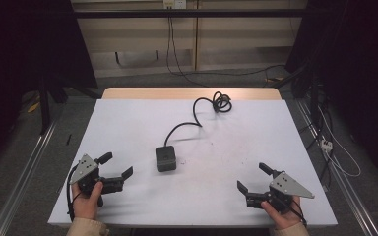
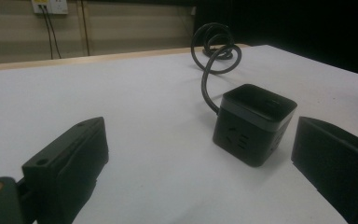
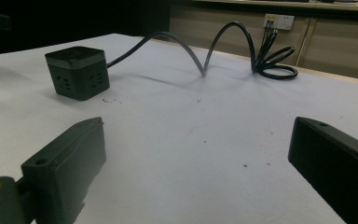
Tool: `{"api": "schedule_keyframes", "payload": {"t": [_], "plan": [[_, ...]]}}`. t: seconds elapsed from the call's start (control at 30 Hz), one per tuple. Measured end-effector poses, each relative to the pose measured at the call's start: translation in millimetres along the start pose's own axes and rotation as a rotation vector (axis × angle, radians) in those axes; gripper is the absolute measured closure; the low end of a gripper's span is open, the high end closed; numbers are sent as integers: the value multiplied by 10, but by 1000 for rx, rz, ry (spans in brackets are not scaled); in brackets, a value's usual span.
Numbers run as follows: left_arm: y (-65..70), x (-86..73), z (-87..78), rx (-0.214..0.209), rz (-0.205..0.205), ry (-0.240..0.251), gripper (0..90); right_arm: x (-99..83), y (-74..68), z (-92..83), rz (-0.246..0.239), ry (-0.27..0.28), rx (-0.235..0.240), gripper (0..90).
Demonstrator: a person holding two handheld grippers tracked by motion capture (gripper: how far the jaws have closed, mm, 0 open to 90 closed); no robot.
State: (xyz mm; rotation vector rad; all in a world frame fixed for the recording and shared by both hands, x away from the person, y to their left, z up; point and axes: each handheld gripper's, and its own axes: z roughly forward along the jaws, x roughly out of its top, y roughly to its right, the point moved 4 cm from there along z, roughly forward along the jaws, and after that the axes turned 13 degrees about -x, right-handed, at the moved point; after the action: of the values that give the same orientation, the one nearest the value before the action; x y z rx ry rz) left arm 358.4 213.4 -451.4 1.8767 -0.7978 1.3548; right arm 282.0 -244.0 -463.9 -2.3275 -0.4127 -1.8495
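High view: a black cube power socket [image 1: 166,158] sits on the white counter [image 1: 128,123], roughly midway between my two claws and a little farther from me than either. It is squat, with rounded edges and a flat top bearing a slightly recessed square panel. Its black cable [image 1: 192,120] leaves the far side, snakes away from me and ends in a loose coil [image 1: 221,102] near the counter's far edge. My left claw [image 1: 115,166] rests low at the near left, jaws spread, nothing between them, pointing toward the cube. My right claw [image 1: 255,178] is at the near right, jaws likewise spread and empty, well apart from the cube.

Left gripper view: the cube [image 2: 254,122] stands upright just beside my right-hand jaw, ahead of it, not touching. The side facing me shows socket slots; a lighter, glossy band runs round the body just under the top. The cable [image 2: 206,88] rises from the back and loops into the coil [image 2: 216,49] behind.

Right gripper view: the cube [image 3: 77,73] lies far off to the upper left, beyond my spread jaws. Two faces show socket slots; the top band reads grey. The cable [image 3: 191,49] arches over the counter to the coil [image 3: 275,65].
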Motion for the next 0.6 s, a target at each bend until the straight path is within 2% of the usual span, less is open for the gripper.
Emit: {"api": "schedule_keyframes", "payload": {"t": [0.1,0.6], "plan": [[22,4,29,-15,0,2,33,4,9,-2,4,2,-3,37],[50,51,118,-35,6,13,28,15,25,-11,3,8,-6,37]]}}
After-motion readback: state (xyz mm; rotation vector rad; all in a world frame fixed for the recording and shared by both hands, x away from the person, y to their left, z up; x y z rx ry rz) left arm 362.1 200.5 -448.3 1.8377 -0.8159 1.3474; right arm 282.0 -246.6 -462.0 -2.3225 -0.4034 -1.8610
